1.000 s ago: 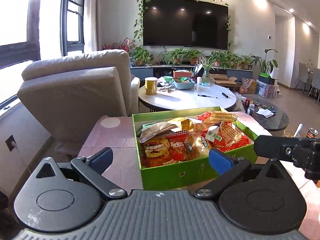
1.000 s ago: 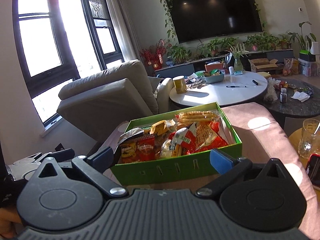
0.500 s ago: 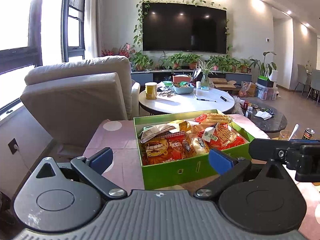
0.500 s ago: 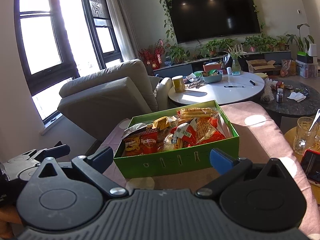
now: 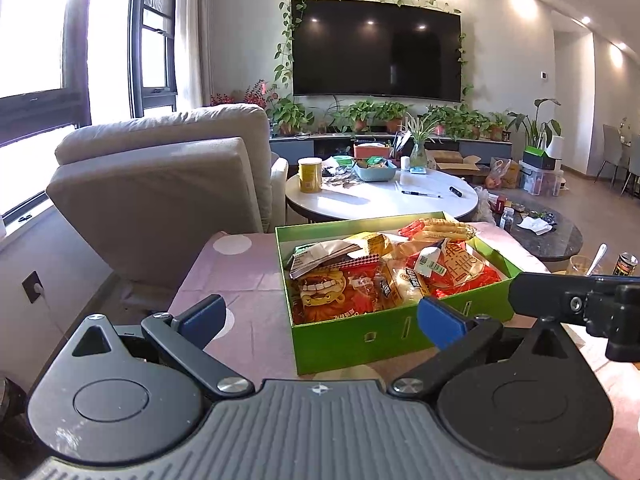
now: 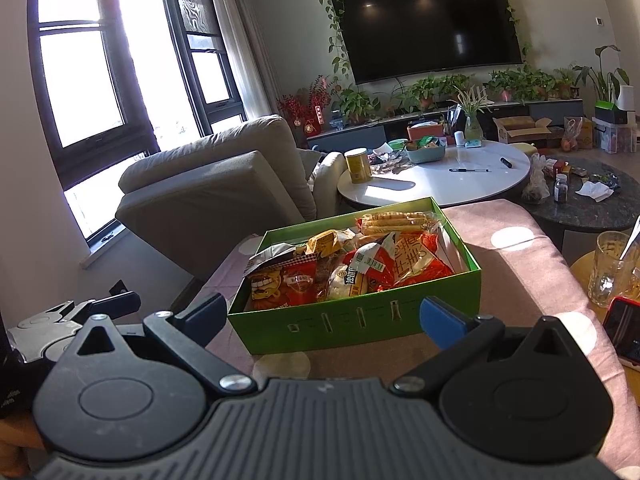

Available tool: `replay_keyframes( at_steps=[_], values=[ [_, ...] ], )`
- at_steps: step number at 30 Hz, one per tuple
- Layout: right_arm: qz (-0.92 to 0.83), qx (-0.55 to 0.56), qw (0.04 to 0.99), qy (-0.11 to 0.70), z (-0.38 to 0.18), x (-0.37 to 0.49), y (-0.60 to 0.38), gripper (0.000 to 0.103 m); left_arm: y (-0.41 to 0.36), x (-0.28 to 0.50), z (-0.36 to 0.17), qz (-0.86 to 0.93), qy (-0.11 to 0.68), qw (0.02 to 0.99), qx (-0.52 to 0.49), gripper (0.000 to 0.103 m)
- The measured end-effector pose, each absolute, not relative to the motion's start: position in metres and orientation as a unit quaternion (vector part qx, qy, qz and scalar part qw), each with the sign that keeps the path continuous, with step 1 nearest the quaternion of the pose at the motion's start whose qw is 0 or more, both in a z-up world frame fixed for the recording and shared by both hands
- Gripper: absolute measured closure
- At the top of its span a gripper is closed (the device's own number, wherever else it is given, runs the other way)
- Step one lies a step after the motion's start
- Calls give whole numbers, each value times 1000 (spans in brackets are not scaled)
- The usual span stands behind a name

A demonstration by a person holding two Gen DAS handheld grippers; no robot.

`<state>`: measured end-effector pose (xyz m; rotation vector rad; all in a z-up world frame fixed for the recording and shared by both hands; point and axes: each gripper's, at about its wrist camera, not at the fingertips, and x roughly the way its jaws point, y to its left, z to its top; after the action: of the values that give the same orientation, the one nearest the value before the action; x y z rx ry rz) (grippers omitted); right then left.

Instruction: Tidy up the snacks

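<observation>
A green cardboard box [image 5: 384, 334] [image 6: 360, 322] stands on a pink-covered table, filled with several snack packets [image 5: 360, 286] [image 6: 352, 268], mostly red and yellow. My left gripper [image 5: 320, 318] is open and empty, held back from the box's near wall. My right gripper [image 6: 322, 316] is open and empty too, just short of the same wall. The right gripper's body [image 5: 576, 304] shows at the right of the left wrist view. The left gripper [image 6: 76, 312] shows at the left edge of the right wrist view.
A beige armchair [image 5: 160, 184] stands left of the table. A round white table [image 5: 384, 200] with a yellow can [image 5: 310, 175] lies beyond the box. A dark low table [image 6: 592, 200], a glass [image 6: 612, 268] and a red phone [image 6: 624, 328] are at the right.
Both grippers have drawn back and risen slightly, so the box sits a little farther away and lower in both views. Both stay open and empty.
</observation>
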<state>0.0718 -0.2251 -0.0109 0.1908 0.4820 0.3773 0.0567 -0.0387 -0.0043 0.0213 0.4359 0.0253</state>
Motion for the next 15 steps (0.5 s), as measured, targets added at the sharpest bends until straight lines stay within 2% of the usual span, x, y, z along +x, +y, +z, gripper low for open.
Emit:
replay_keyframes(
  at_steps=[15],
  values=[
    [185,93,949,236,-11,72,-225,18,-35,59,-4,26,220,975,11,0]
  ],
)
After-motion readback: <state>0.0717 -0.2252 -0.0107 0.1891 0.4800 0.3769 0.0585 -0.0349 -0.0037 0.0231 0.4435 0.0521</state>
